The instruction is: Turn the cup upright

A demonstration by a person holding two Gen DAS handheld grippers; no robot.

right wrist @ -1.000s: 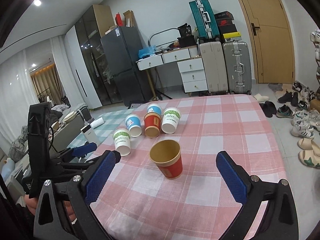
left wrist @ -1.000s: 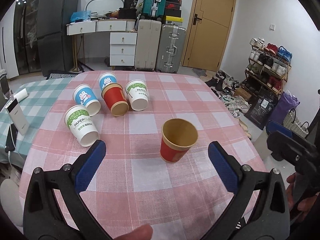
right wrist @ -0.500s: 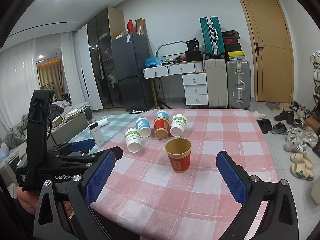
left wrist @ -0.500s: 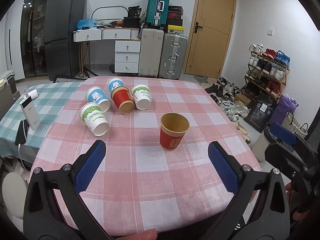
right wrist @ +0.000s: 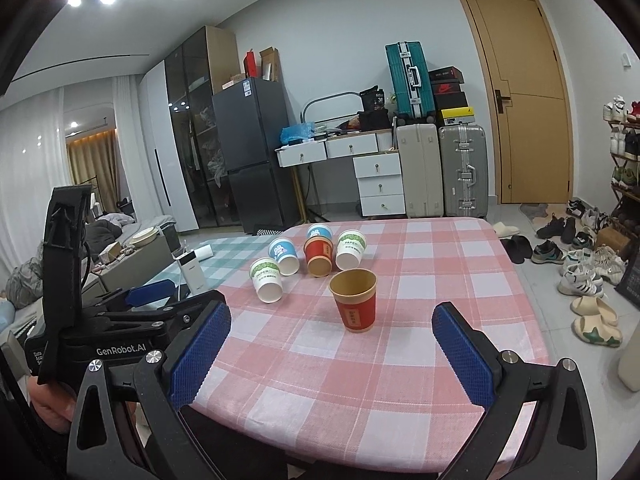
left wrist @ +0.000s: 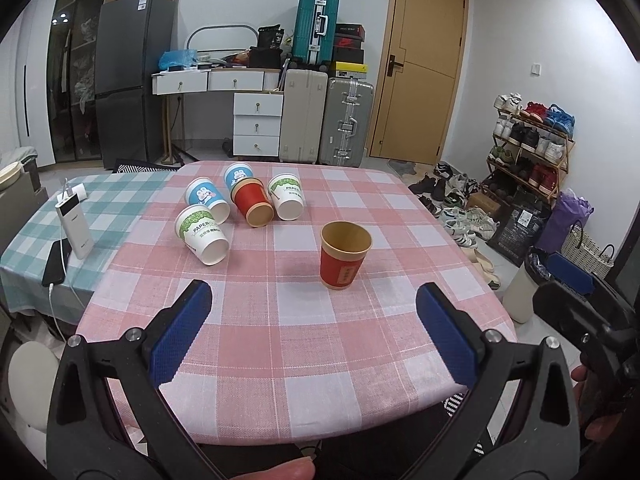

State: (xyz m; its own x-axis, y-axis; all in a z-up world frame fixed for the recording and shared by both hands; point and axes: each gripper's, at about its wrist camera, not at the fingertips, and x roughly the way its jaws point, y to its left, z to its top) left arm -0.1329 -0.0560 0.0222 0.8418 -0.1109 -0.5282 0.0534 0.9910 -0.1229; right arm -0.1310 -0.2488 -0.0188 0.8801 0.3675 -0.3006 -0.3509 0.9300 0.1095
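red cup [left wrist: 345,255] standing upright (mouth up) ahead of both grippers, left gripper [left wrist: 314,334] and right gripper [right wrist: 331,350] hanging wide open, gripping nothing

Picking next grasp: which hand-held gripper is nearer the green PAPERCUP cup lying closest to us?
Left. Left hand-held gripper sits just right of that green cup; right hand-held gripper is farther right.

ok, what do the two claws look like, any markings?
Both are black plastic frames with silver screws. Left claw and right claw each have two blue textured pads. The left unit's body reads "GenRobot.AI" in white.
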